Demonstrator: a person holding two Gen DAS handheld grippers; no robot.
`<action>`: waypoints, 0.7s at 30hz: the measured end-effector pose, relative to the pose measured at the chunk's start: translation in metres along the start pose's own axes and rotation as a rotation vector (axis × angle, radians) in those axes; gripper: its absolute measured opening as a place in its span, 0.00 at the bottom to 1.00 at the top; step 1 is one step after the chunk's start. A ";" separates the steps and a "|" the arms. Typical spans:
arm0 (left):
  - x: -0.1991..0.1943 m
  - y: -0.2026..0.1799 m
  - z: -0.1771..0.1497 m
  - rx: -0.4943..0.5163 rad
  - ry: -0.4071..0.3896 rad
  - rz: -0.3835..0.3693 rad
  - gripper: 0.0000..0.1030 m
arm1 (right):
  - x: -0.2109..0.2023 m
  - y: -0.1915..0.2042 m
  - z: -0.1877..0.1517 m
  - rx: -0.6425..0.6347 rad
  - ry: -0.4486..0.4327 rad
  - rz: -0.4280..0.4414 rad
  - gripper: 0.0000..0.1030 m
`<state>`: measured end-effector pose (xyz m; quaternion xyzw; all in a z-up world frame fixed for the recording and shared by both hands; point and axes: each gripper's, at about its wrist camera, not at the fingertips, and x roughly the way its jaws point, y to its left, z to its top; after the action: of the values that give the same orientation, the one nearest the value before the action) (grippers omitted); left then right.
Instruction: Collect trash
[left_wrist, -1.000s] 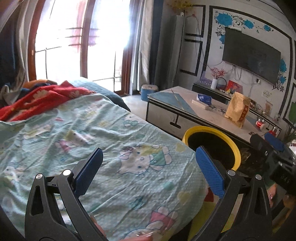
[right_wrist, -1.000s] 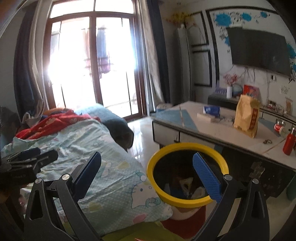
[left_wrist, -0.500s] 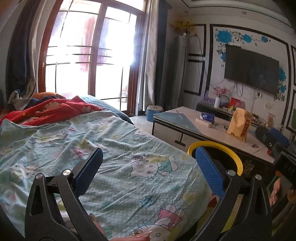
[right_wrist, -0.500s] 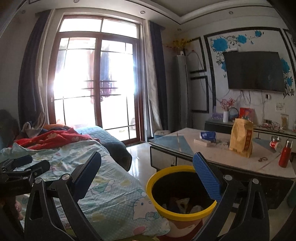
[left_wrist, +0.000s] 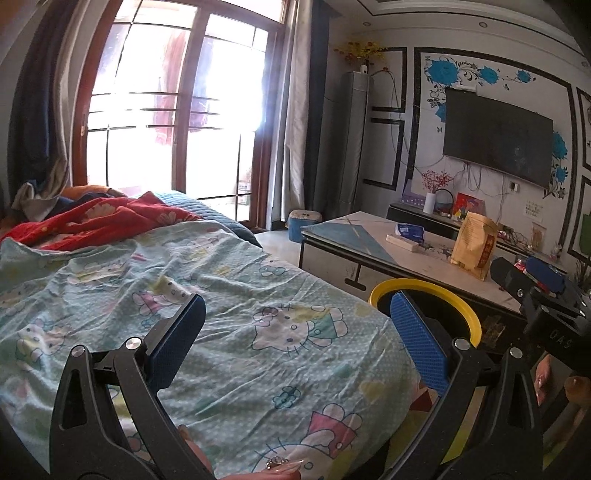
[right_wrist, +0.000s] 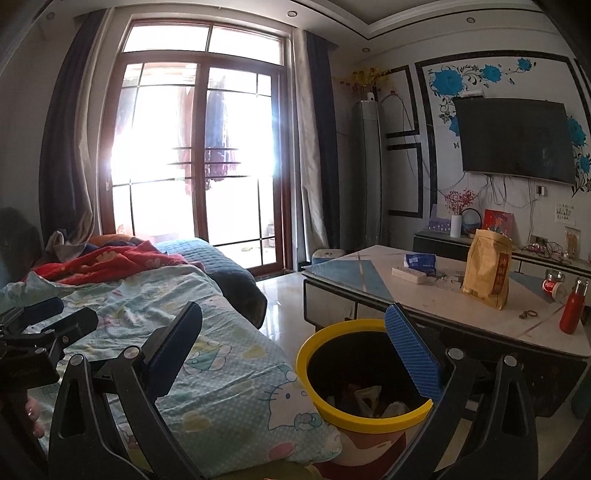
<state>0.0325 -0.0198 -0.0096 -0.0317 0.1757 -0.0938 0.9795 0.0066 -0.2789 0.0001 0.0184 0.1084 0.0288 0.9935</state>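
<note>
Blue-padded fingers of the left gripper (left_wrist: 295, 336) stand spread wide with nothing between them, above the cartoon-print bedsheet (left_wrist: 229, 302). The right gripper (right_wrist: 295, 343) is likewise spread and holds nothing, its right finger in front of the yellow-rimmed trash bin (right_wrist: 321, 398), which stands on the floor just beside the bed's edge. Inside the bin lie pale crumpled scraps of trash (right_wrist: 369, 400) against a dark liner. Beyond the bin, the tabletop (right_wrist: 369, 291) carries a tan paper bag (right_wrist: 487, 269), a blue tissue pack (right_wrist: 421, 260), a red bottle (right_wrist: 573, 306) and a red-and-white can (right_wrist: 552, 288); farther off a red blanket (left_wrist: 99, 218) is heaped on the bed
</note>
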 end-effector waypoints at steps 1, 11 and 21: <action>0.000 0.000 0.000 0.001 0.000 0.001 0.89 | 0.000 0.000 -0.001 0.001 0.001 0.000 0.94; 0.000 0.000 0.000 0.000 -0.002 0.000 0.90 | 0.000 0.000 -0.001 0.003 0.002 -0.004 0.94; 0.000 0.001 0.000 0.000 -0.003 0.000 0.90 | 0.001 -0.002 -0.001 0.004 0.003 -0.005 0.94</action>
<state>0.0324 -0.0185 -0.0100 -0.0319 0.1743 -0.0936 0.9797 0.0075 -0.2812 -0.0016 0.0200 0.1098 0.0258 0.9934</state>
